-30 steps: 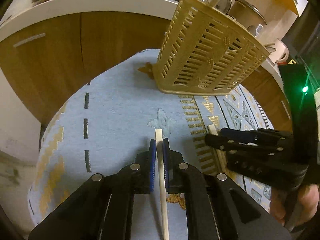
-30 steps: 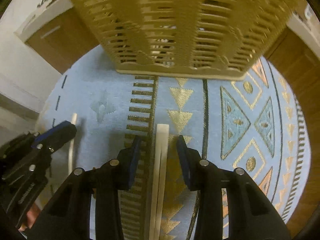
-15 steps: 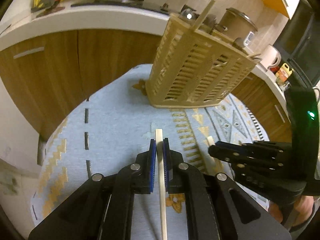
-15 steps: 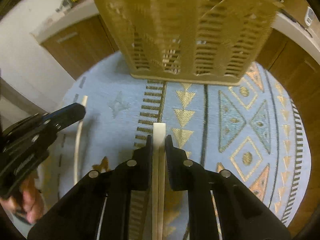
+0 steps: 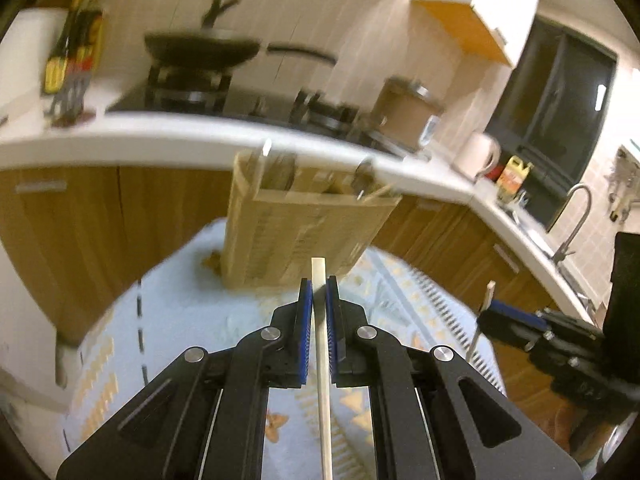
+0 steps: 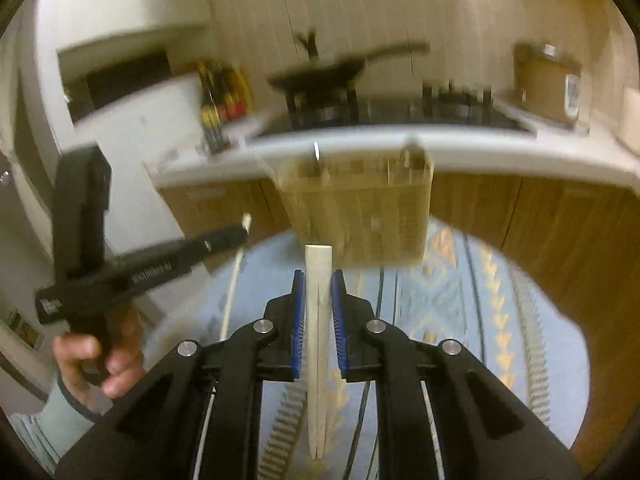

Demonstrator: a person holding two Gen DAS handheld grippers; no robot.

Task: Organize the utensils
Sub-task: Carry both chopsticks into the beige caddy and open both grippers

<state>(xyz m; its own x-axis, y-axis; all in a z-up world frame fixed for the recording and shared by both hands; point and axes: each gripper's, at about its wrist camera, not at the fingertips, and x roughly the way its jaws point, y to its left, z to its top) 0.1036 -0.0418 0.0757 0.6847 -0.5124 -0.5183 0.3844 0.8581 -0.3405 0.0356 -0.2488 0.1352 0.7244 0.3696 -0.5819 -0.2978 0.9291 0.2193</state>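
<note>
Left wrist view is showing your left gripper [image 5: 319, 300] pinching one chopstick [image 5: 323, 364] while your right gripper [image 6: 318, 300] is clamping a pair of chopsticks [image 6: 317, 344], so keep both level approaching the far basket [image 5: 304, 232].

A white worktop [image 5: 192, 140] is carried on wooden cabinets [image 5: 80, 232] along a pale tiled wall [image 5: 320, 8]. A dark window [image 5: 560, 92] is set at the right, and a patterned blue rug [image 5: 180, 320] is spread below.
</note>
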